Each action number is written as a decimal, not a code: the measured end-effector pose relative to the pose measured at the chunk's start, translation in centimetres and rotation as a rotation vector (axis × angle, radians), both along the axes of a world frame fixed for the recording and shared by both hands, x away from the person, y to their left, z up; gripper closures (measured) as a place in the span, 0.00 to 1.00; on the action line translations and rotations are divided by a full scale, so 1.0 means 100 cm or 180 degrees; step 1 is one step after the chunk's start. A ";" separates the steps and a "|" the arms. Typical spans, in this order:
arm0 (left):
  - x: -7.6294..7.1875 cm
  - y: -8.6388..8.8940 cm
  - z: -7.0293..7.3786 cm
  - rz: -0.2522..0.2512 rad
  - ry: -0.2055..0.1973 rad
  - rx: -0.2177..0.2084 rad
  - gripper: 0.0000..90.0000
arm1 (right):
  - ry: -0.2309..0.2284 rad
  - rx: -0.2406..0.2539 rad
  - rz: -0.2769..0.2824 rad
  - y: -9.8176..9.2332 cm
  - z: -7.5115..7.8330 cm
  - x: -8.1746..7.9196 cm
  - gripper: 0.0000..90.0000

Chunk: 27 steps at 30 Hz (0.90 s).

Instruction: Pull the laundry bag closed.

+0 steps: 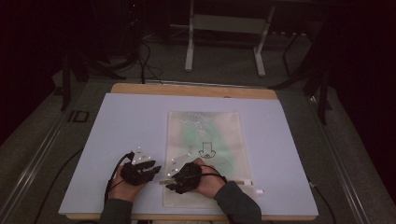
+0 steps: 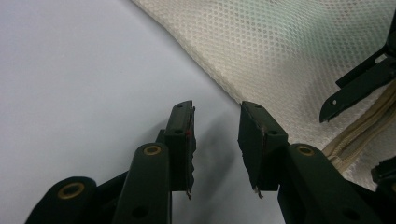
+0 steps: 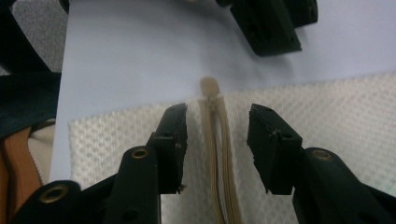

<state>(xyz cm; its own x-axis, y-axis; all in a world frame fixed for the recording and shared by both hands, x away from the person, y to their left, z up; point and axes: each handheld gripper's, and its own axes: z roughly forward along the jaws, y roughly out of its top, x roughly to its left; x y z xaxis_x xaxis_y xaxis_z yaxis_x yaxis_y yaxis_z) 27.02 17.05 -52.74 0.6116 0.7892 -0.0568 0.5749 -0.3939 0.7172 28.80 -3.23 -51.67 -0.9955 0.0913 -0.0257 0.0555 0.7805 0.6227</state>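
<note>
The left gripper (image 1: 154,169) is hovering over the pale board (image 1: 126,121) just left of the mesh bag (image 1: 205,140), its 2 jaws parted and gripping nothing. The bag is lying flat near the board's middle, something green, probably a garment, showing dimly through it. The right gripper (image 1: 169,183) is sitting over the bag's near end, its jaws spread either side of the beige zipper (image 3: 215,154), whose pull (image 3: 209,87) is lying at the bag's edge.

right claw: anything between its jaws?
Yes. The right gripper view shows the open right claw straddling the mesh bag's zipper, with the zipper pull just beyond the tips.
</note>
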 end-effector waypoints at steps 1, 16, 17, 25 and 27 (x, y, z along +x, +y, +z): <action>0.000 0.000 0.000 0.0003 0.0000 -0.0002 0.72 | -0.0004 0.0005 0.0017 0.002 0.001 0.000 0.65; 0.000 0.005 0.002 0.0080 -0.0018 -0.0034 0.72 | -0.0025 -0.0010 0.0067 0.023 -0.001 0.001 0.73; 0.000 0.005 0.002 0.0086 -0.0021 -0.0039 0.72 | -0.0020 -0.0011 0.0071 0.024 -0.001 0.001 0.73; 0.000 0.008 0.002 0.0126 -0.0020 -0.0057 0.72 | -0.0086 -0.0139 0.0076 0.034 -0.003 0.000 0.74; 0.000 0.008 0.003 0.0131 -0.0024 -0.0063 0.72 | -0.0123 -0.0188 0.0103 0.038 -0.005 -0.001 0.75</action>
